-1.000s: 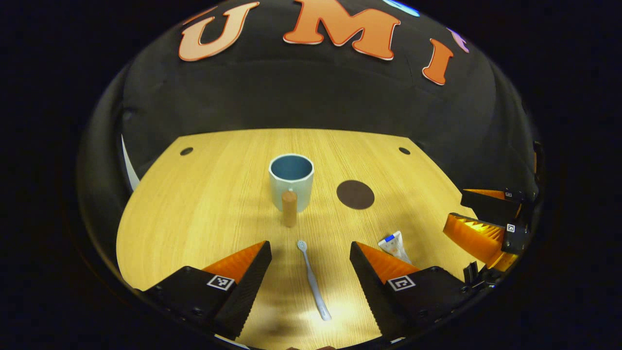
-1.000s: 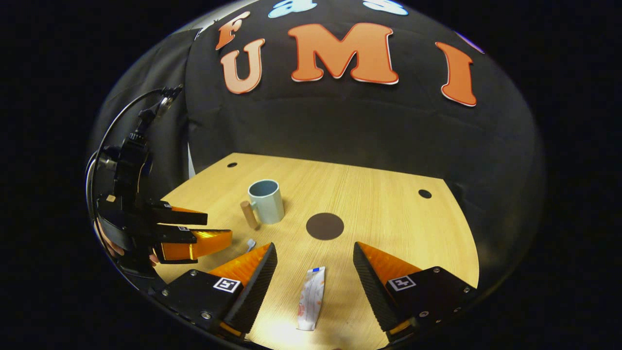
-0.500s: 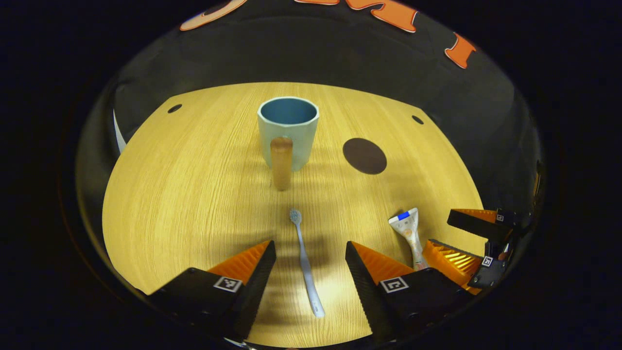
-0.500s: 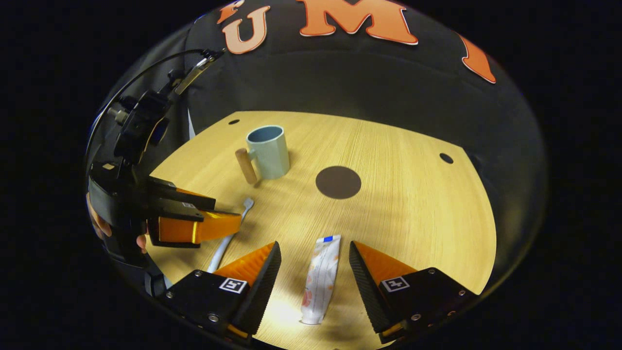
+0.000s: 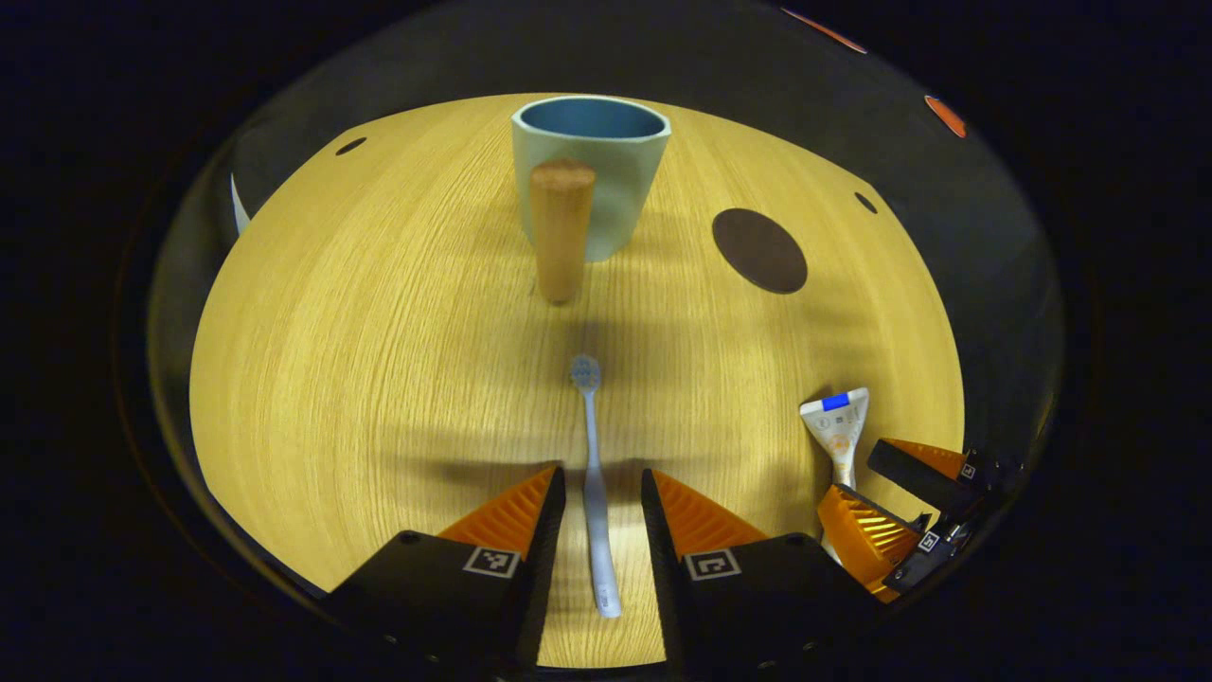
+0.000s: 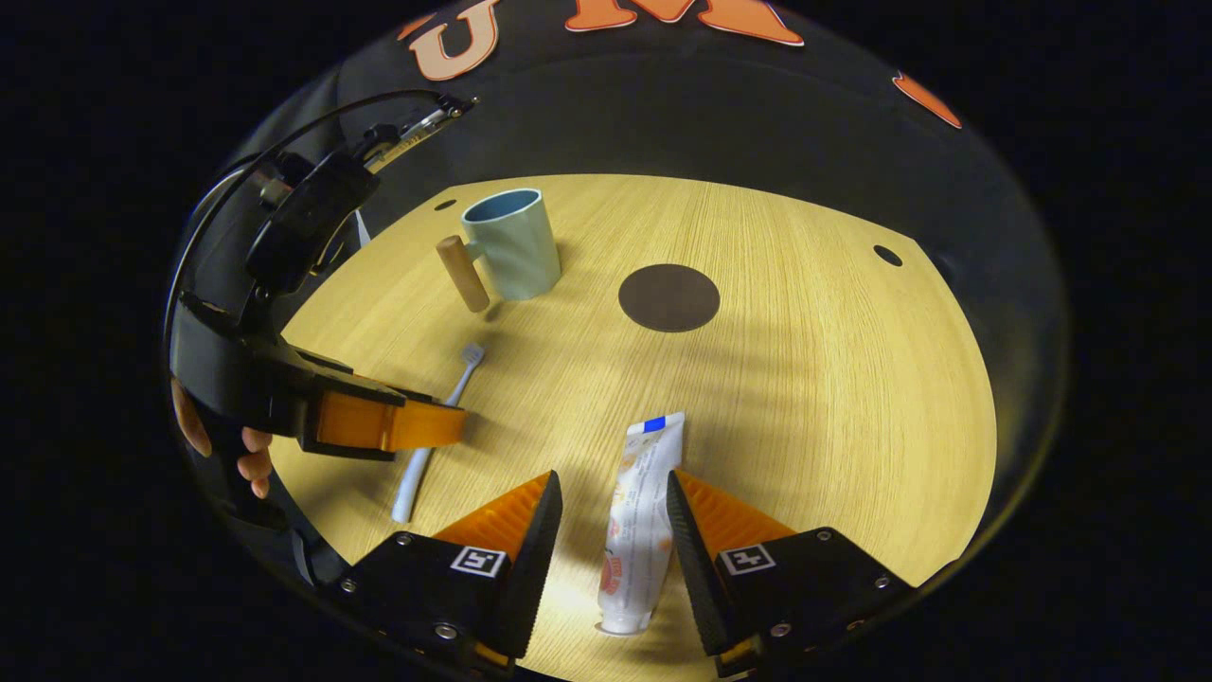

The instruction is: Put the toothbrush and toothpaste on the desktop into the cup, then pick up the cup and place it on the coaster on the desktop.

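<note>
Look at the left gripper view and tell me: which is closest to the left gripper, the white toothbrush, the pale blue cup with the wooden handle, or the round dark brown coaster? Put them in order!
From the left gripper:
1. White toothbrush, lying between its fingers.
2. Pale blue cup with the wooden handle, straight ahead, far across the desk.
3. Round dark brown coaster, ahead and to the right; too close to call against the cup.

Pale wooden tabletop with fine straight grain (image 5: 379,313), curved along its near edge. Small dark round holes near the far corners (image 5: 350,146) (image 6: 887,255). Black cloth booth wall (image 6: 663,123) rising just behind the tabletop's far edge.
</note>
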Demonstrator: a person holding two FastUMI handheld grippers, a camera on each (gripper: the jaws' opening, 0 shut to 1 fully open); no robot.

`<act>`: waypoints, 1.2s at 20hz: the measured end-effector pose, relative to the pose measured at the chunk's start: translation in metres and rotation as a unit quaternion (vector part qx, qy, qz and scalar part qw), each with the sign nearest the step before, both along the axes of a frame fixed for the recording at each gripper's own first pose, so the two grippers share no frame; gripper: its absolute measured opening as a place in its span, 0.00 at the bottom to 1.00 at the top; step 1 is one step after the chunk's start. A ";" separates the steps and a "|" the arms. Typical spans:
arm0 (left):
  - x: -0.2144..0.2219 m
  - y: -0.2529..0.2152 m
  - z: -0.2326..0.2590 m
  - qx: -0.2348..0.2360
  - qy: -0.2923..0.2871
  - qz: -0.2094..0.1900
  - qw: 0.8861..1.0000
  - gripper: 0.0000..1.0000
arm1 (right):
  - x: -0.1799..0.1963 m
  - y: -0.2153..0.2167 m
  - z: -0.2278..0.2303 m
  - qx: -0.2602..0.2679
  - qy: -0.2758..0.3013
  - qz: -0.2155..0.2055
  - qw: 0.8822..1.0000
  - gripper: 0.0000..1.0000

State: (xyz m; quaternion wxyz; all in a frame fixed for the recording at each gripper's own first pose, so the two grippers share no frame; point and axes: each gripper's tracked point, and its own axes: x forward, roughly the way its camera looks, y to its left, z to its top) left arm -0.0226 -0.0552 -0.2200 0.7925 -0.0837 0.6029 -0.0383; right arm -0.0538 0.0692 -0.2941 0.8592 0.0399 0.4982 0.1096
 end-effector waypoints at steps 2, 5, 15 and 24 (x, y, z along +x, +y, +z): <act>0.000 0.006 0.002 0.013 0.008 0.007 1.000 0.32 | 0.001 0.002 -0.004 0.005 0.004 -0.003 1.000 0.67; 0.003 0.002 0.001 0.008 0.006 0.001 1.000 0.20 | 0.004 -0.001 -0.007 0.009 0.010 -0.019 1.000 0.46; 0.001 -0.007 0.004 -0.009 -0.024 -0.023 0.999 0.06 | 0.020 -0.005 -0.007 0.081 0.010 -0.083 0.993 0.07; 0.000 0.005 0.005 -0.001 -0.029 -0.041 0.999 0.06 | 0.011 -0.007 -0.024 0.039 0.037 -0.069 0.996 0.11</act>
